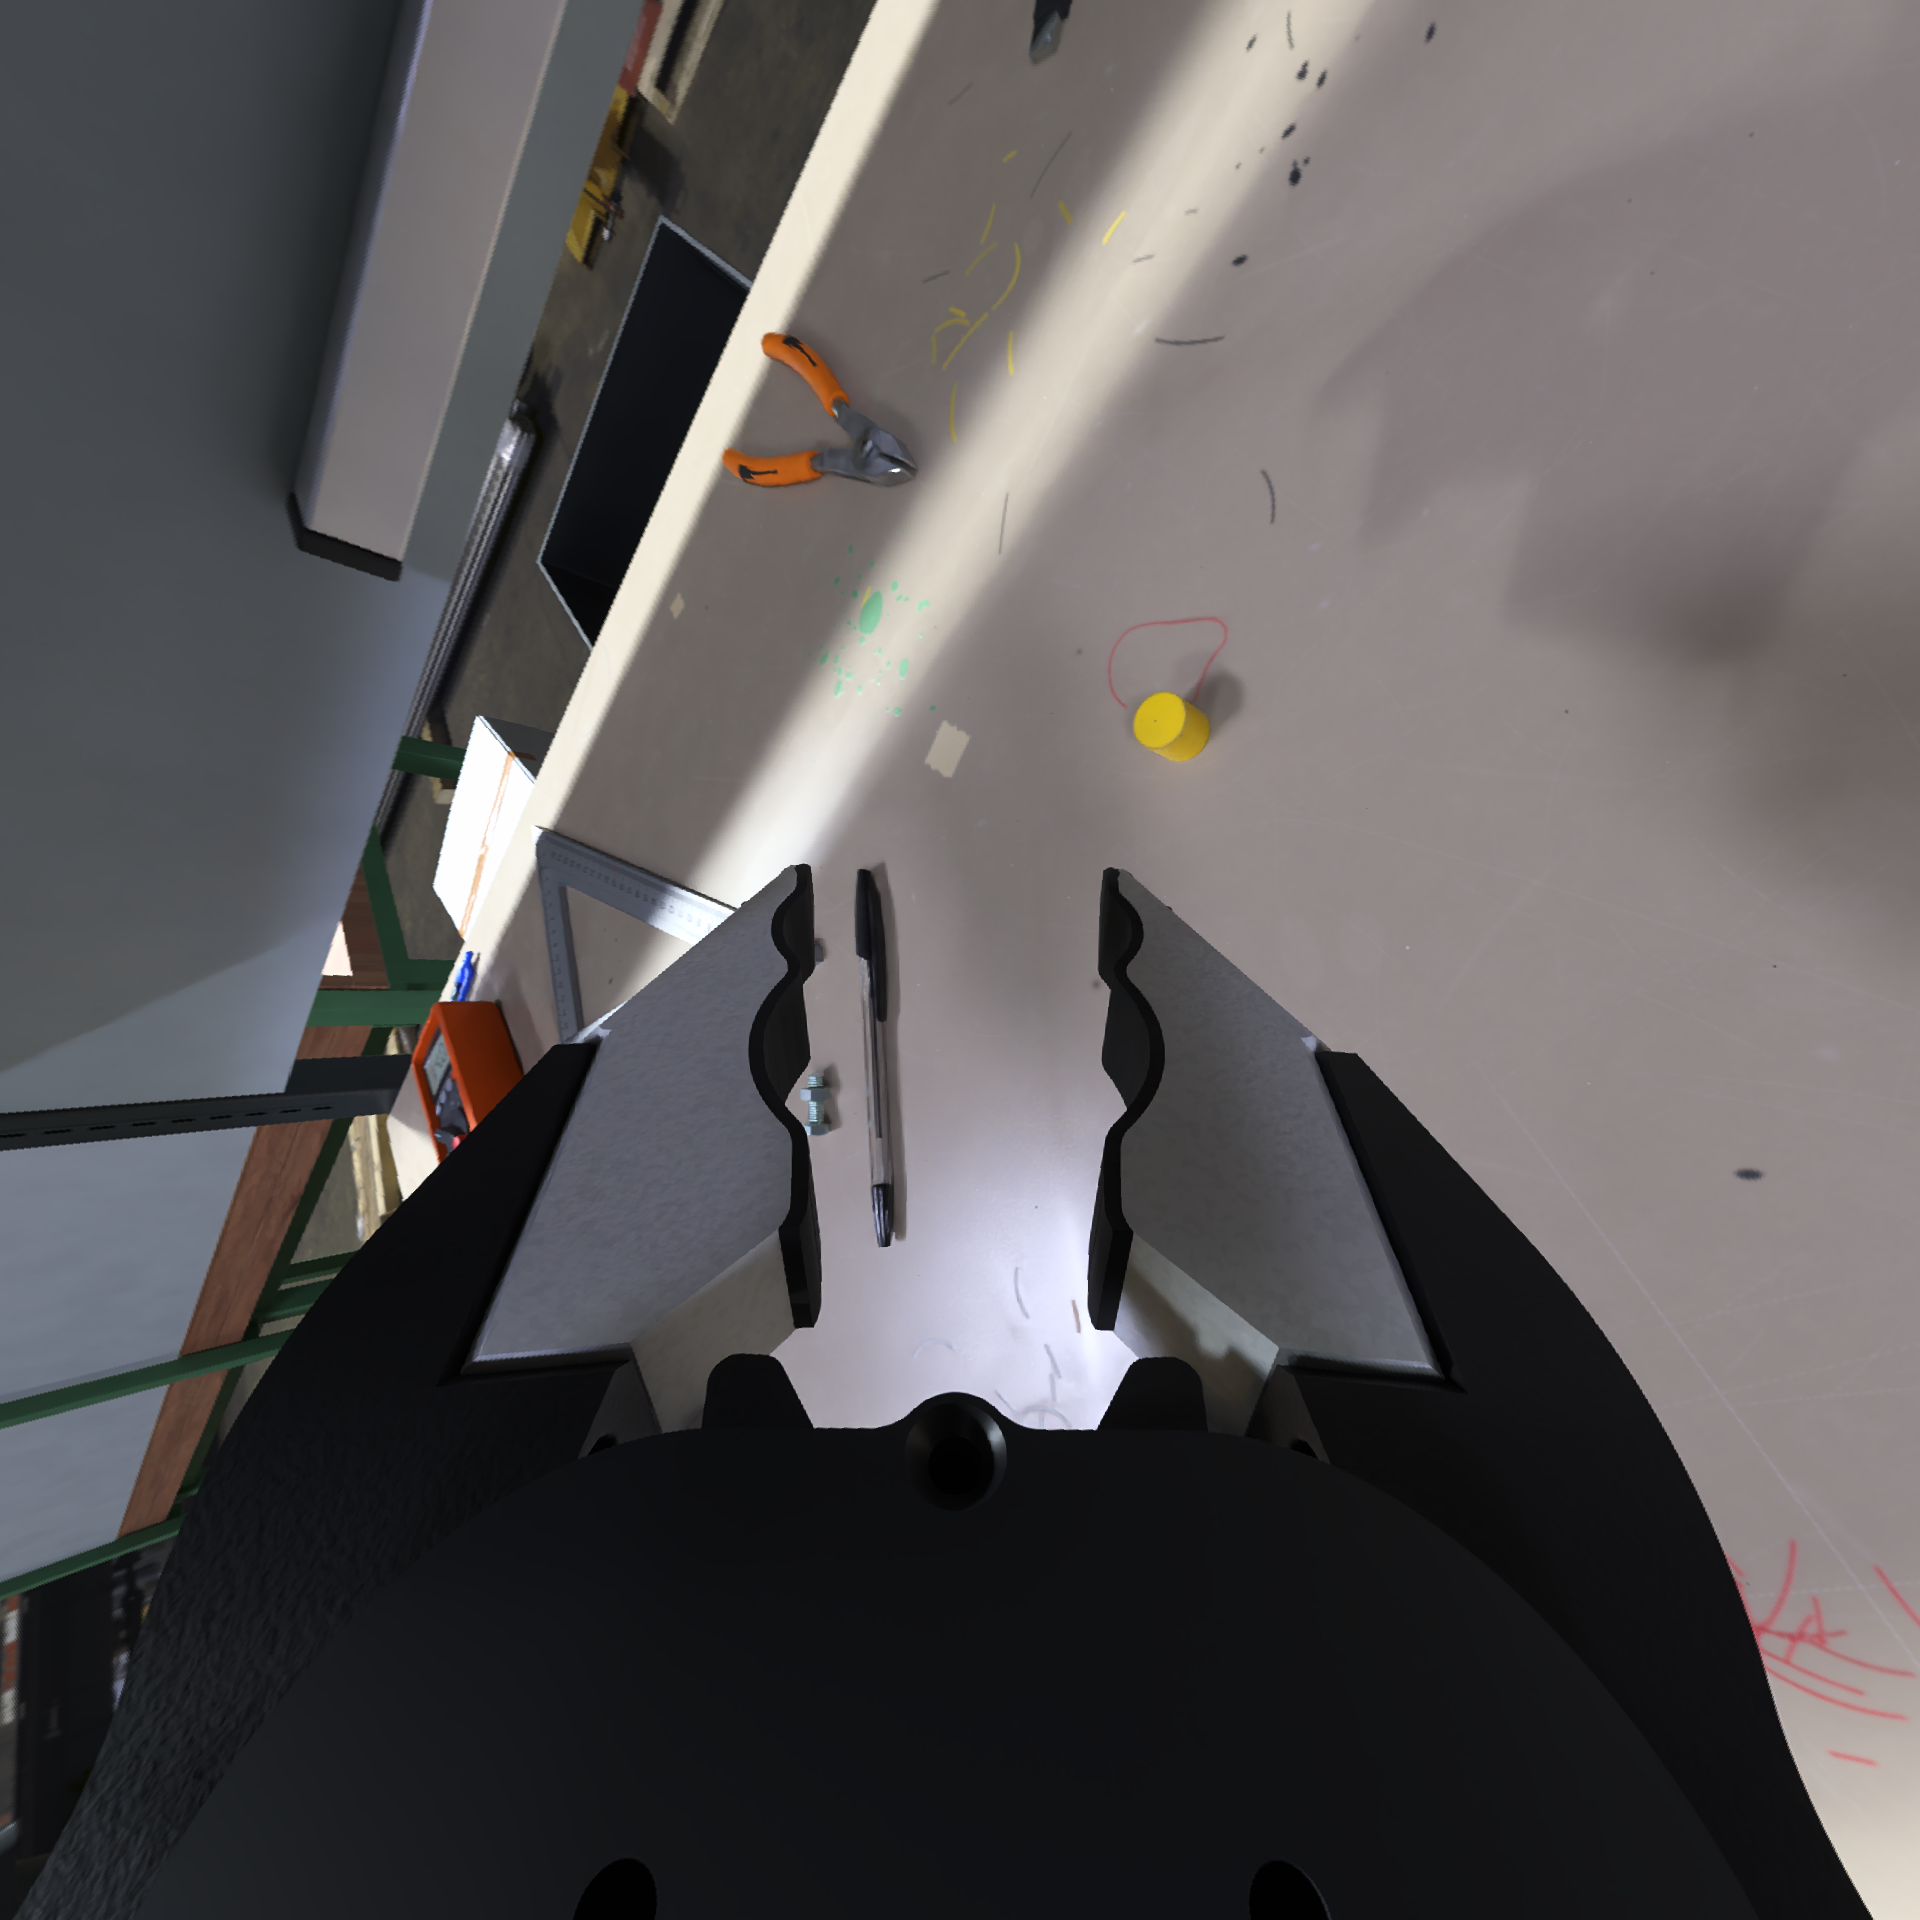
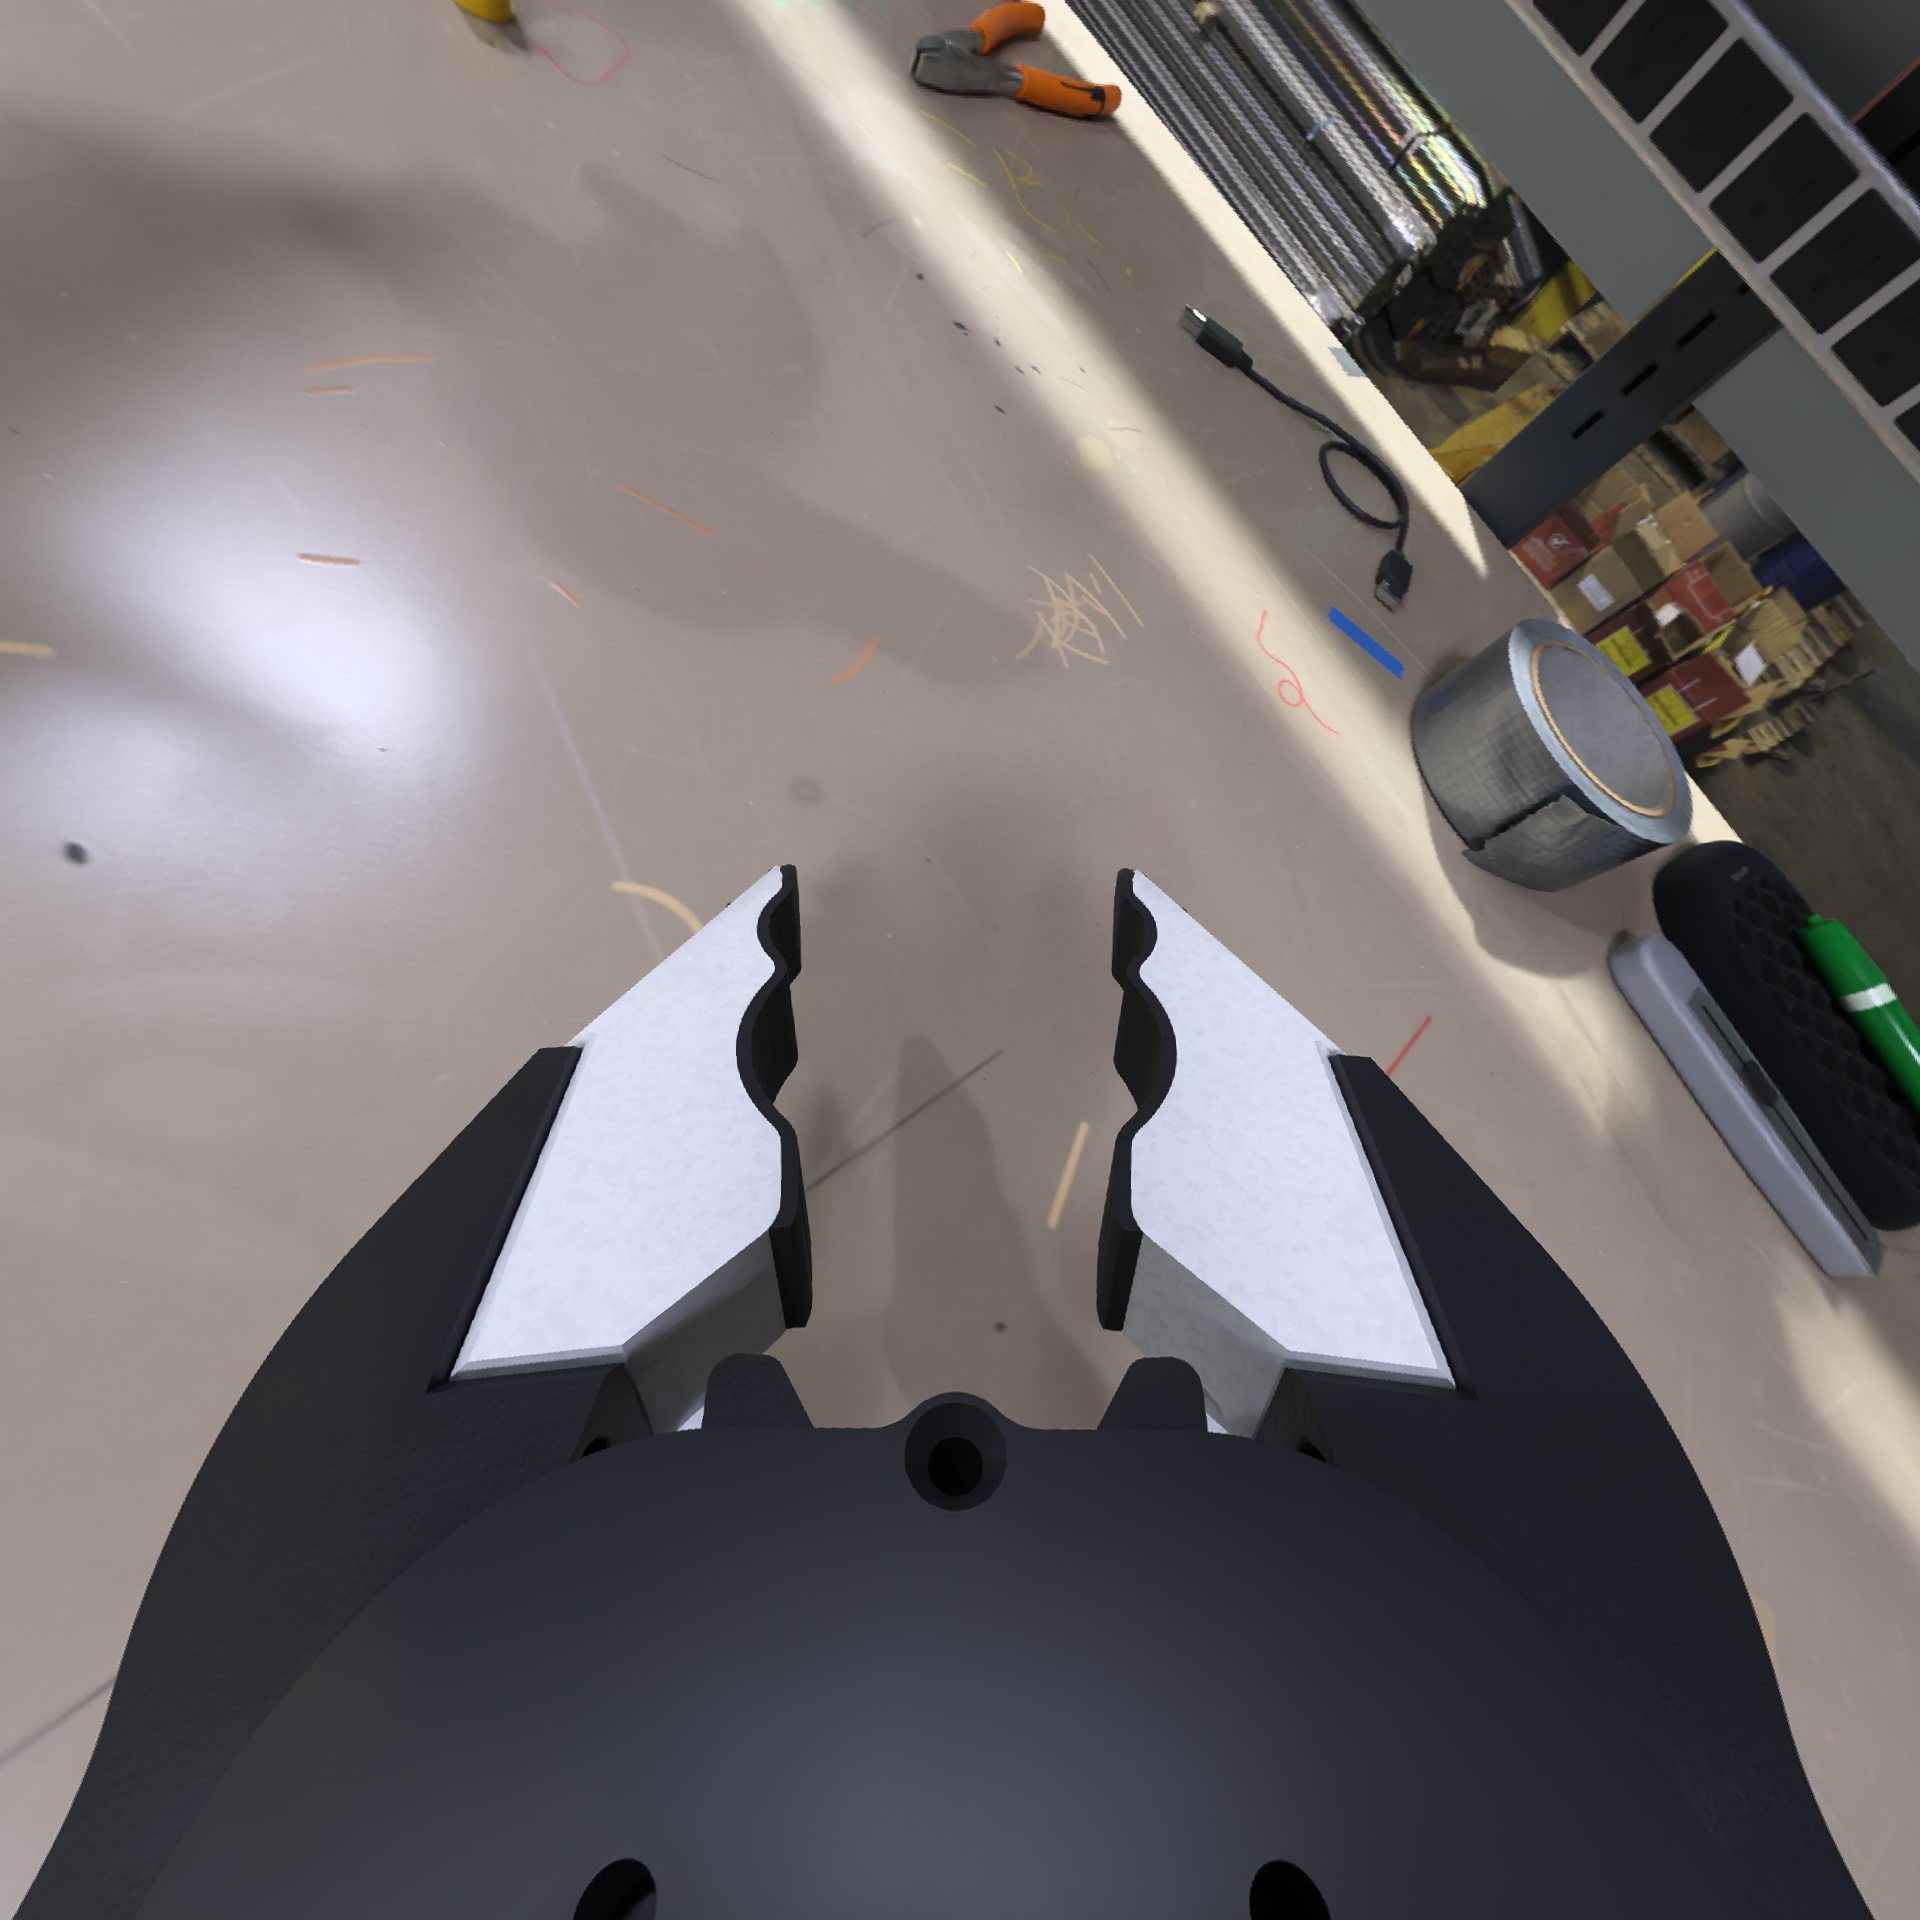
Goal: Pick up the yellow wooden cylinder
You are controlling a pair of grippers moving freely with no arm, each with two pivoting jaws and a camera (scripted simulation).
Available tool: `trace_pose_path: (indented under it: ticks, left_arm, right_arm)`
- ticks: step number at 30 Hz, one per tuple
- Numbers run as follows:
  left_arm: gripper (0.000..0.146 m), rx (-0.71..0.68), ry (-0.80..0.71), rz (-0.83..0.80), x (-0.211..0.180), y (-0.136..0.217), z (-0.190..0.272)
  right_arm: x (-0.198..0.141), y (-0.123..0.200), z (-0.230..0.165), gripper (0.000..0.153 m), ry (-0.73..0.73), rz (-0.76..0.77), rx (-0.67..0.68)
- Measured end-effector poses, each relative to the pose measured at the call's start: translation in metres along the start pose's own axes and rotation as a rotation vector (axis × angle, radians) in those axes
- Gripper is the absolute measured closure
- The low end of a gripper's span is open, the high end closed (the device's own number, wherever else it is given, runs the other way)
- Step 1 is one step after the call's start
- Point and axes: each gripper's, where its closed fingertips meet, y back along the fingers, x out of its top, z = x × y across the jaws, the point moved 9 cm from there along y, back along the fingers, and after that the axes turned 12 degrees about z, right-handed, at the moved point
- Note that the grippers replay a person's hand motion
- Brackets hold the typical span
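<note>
The yellow wooden cylinder (image 1: 1171,725) stands upright on the beige table, ahead of my left gripper (image 1: 954,883) and a little to its right, apart from it. The left gripper is open and empty, above the table. In the right wrist view only the cylinder's bottom edge (image 2: 485,8) shows at the top left, far ahead. My right gripper (image 2: 954,883) is open and empty over bare table.
A black pen (image 1: 875,1049) and a small bolt (image 1: 817,1101) lie under the left gripper's fingers. Orange-handled cutters (image 1: 826,426), a steel square (image 1: 623,914), an orange meter (image 1: 457,1060). Near the right gripper: tape roll (image 2: 1548,753), black cable (image 2: 1340,457), grey knife (image 2: 1745,1101), black case (image 2: 1808,1029), green marker (image 2: 1865,997).
</note>
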Motion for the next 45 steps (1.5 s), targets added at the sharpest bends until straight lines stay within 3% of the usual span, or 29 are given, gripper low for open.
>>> trace_pose_path:
  ticks: [13,29,45]
  left_arm:
    - [0.091,-0.077,0.047,-0.032,-0.02,-0.028,0.015]
    - [0.092,-0.073,-0.009,0.017,0.007,-0.044,0.023]
    - [0.092,-0.029,-0.019,0.003,0.005,-0.026,0.017]
  right_arm:
    - [-0.012,0.001,0.014,0.088,0.03,-0.031,-0.06]
    - [-0.023,0.012,0.014,0.086,0.09,-0.071,-0.097]
    - [-0.015,0.005,0.007,0.086,0.118,-0.036,-0.032]
